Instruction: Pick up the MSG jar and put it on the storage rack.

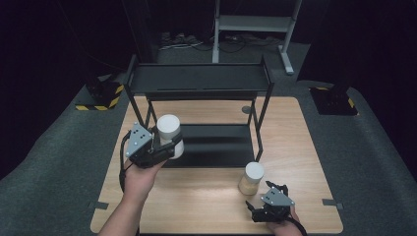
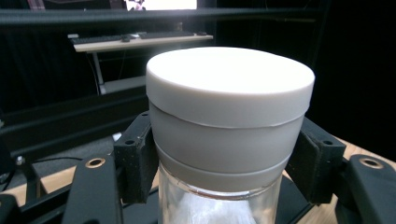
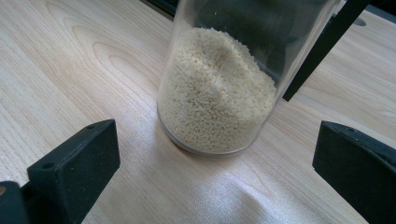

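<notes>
Dark carpet surrounds a pale wooden desk [image 1: 206,196] carrying a black two-tier shelf rack [image 1: 199,81]. From the high view, the left hand-held gripper [image 1: 164,147] holds a white-lidded jar [image 1: 169,132] raised at the front left of the rack's lower tier, while the right hand-held gripper [image 1: 263,199] sits released just short of a second jar [image 1: 252,178] standing on the desk near the rack's right leg. The left gripper view shows the black pads clamped on the lidded jar [image 2: 229,121] just under its white cap [image 2: 229,77]. The right gripper view shows jaws spread wide, the grain-filled jar [image 3: 219,88] upright between and beyond them, untouched. The step appears to be shelving the first jar; next, the right gripper would need to advance and close around the standing jar.
</notes>
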Motion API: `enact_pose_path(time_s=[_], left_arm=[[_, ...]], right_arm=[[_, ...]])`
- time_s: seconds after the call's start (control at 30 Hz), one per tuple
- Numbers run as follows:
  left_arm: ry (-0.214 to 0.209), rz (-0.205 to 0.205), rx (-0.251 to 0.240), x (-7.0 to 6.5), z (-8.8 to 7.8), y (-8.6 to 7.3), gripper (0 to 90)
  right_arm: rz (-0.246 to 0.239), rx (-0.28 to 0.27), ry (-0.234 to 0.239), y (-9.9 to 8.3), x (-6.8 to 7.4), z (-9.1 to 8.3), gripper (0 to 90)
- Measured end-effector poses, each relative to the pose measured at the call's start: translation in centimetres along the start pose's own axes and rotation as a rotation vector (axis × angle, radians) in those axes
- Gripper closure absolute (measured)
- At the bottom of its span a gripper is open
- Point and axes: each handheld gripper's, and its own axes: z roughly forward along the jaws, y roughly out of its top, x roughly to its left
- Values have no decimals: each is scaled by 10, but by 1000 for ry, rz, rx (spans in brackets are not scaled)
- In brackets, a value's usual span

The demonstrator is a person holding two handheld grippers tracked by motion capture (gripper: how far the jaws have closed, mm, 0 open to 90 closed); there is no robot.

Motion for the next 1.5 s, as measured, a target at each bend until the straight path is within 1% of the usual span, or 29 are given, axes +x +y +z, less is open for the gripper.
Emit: enact_pose_path(time_s=[0.37, 0.6, 0.93, 1.5], left_arm=[[4, 1, -36, -1, 6, 21, 345], [7, 6, -58, -2, 10, 37, 345], [29, 19, -89, -2, 16, 62, 345], [53, 11, -142, -2, 24, 96, 345]], right_arm=[[3, -2, 1, 0, -1, 0, 0], [1, -2, -1, 0, 0, 0, 0], [1, -3, 1, -1, 0, 0, 0], [7, -5, 1, -1, -1, 0, 0]])
